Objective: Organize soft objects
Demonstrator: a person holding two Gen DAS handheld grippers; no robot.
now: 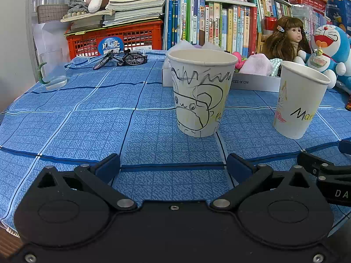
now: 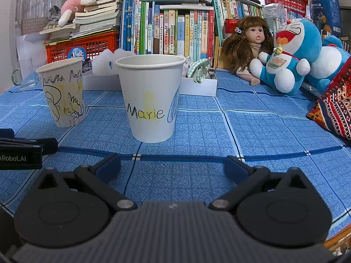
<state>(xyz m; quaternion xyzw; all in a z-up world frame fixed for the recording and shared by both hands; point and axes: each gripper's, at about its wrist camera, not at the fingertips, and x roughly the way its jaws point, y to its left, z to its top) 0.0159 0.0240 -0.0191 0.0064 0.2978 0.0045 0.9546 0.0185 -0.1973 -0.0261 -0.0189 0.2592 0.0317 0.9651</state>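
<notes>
From my left gripper (image 1: 173, 164), whose jaws stand wide with nothing between them, a glass mug (image 1: 52, 70) sits at ten o'clock on the blue checked cloth (image 1: 87, 120), and a small toy bicycle (image 1: 120, 59) lies at eleven in front of a red crate (image 1: 131, 37). Dead ahead at twelve stands a scribbled paper cup (image 1: 200, 94), upright, and at about two o'clock a second cup (image 1: 300, 100), apart from the first. Behind them lies a white box (image 1: 252, 81) holding the soft cloths (image 1: 256, 64), pink and checked, heaped inside it. My right gripper (image 2: 173, 164) is likewise spread wide and bare; the cup marked "Marie" (image 2: 151, 98) is at its twelve, the scribbled one at ten. The green checked cloth (image 2: 198, 70) hangs over the box's edge at one o'clock. A doll (image 2: 248, 43) and a blue plush cat (image 2: 287, 59) sit at two, touching, and a patterned cushion (image 2: 333, 107) at three.
</notes>
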